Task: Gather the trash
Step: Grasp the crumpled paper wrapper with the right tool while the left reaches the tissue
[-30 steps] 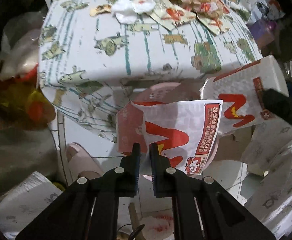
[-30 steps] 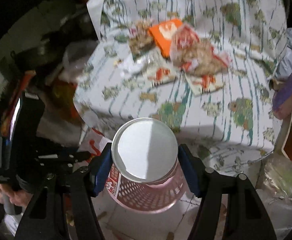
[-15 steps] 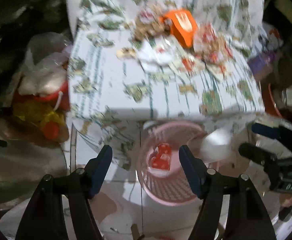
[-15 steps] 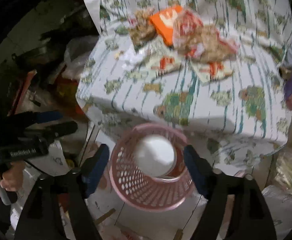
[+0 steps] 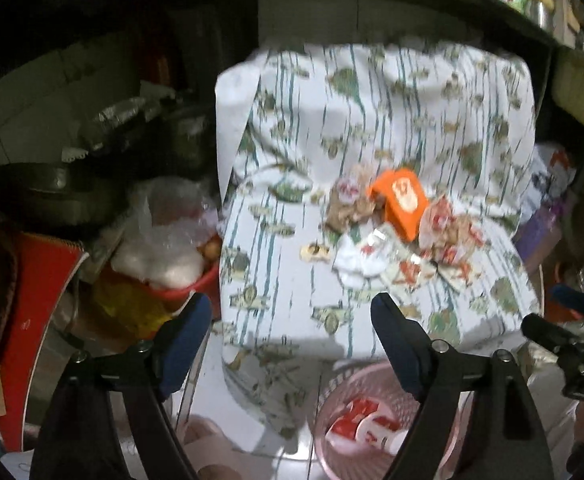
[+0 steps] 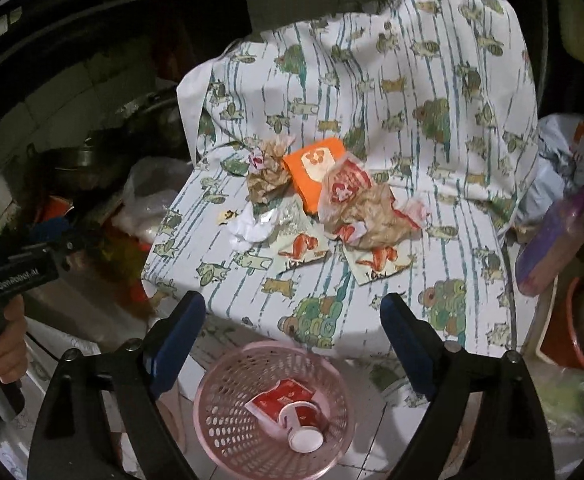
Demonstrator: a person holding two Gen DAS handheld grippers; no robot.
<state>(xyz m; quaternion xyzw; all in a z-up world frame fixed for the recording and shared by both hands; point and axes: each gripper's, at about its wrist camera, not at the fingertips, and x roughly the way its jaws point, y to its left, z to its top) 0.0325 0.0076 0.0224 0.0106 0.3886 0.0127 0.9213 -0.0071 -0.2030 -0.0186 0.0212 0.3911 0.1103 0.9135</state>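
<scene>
Pink basket [image 6: 272, 408] shows its paper cup [image 6: 301, 424] whole only from the right wrist — both grippers' jaws wide, empty.

Both views look forward and steeply down along their own fingers from above the floor, facing the near edge of the cloth-covered bench [image 5: 276, 280] [image 6: 431, 240]. The left wrist view stands off to the left, so the pink basket [image 5: 331, 392] sits at its lower right. The right wrist view hangs nearly over that basket [image 6: 220, 412], somewhat closer. Both share the bench top, its litter pile [image 5: 391, 232] [image 6: 331, 208] and the basket. Each also catches the other tool at its frame edge.
</scene>
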